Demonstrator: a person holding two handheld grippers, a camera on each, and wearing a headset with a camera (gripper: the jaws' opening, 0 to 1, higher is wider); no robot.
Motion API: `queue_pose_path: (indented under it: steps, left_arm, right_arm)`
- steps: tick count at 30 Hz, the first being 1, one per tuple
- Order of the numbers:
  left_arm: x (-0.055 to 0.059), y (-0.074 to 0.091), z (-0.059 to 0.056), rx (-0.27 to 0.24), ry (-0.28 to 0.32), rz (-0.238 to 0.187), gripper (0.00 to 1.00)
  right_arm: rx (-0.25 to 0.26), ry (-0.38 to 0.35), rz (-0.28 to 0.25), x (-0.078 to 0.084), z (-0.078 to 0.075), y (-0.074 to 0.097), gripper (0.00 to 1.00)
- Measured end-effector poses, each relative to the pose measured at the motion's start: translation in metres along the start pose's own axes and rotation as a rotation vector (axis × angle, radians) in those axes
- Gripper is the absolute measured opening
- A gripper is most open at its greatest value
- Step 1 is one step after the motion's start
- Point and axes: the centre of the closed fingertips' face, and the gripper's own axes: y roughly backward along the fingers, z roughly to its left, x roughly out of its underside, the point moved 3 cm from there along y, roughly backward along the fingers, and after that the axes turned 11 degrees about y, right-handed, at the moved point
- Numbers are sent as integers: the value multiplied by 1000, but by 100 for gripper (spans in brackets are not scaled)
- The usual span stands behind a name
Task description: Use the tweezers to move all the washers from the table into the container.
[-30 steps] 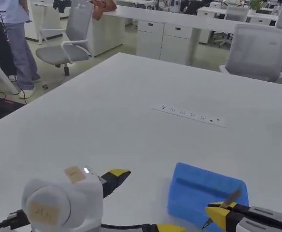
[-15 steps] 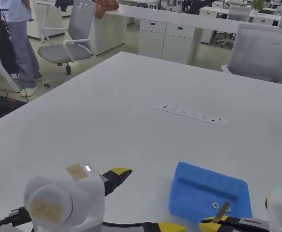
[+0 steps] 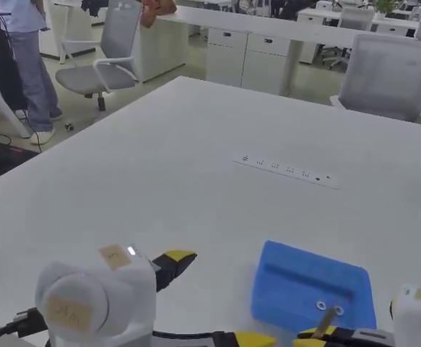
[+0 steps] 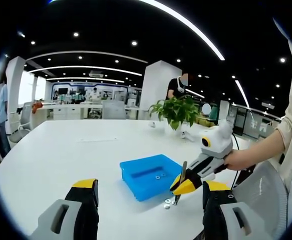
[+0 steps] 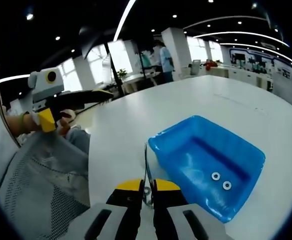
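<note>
A blue container (image 3: 307, 285) sits on the white table (image 3: 196, 159) at the near right, with two washers (image 3: 320, 305) lying in it. The right gripper view shows the same two washers (image 5: 216, 176) inside the container (image 5: 206, 150). My right gripper (image 5: 147, 186) is shut on thin metal tweezers (image 5: 146, 160), whose tip is at the container's near edge. In the left gripper view the tweezers (image 4: 182, 175) point down at small washers on the table (image 4: 167, 202) beside the container (image 4: 148, 175). My left gripper (image 4: 151, 187) stands wide open with nothing in it, left of the container (image 3: 221, 298).
A power strip (image 3: 286, 171) is set flush into the table beyond the container. Office chairs (image 3: 98, 61) and desks stand past the far edge, and a person (image 3: 22, 43) stands at the far left. A potted plant (image 4: 178, 111) sits on the table.
My right gripper has drawn the tweezers back from over the container toward its near edge, and two washers now show inside. The left gripper has hardly moved.
</note>
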Motion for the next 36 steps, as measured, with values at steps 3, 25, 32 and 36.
queue_pose_path:
  steps: [3, 25, 32, 36]
  left_arm:
    - [0, 0, 0, 2, -1, 0, 87]
    - [0, 1, 1, -3, -4, -1, 87]
    - [0, 0, 0, -2, -11, 4, 87]
    - [0, 0, 1, -6, -8, 1, 86]
  right_arm:
    - [8, 64, 16, 1, 3, 1, 4]
    - [35, 85, -32, -35, 0, 20, 3]
    - [49, 90, -71, -63, -12, 36, 3]
    - [65, 81, -99, -76, -21, 41, 3]
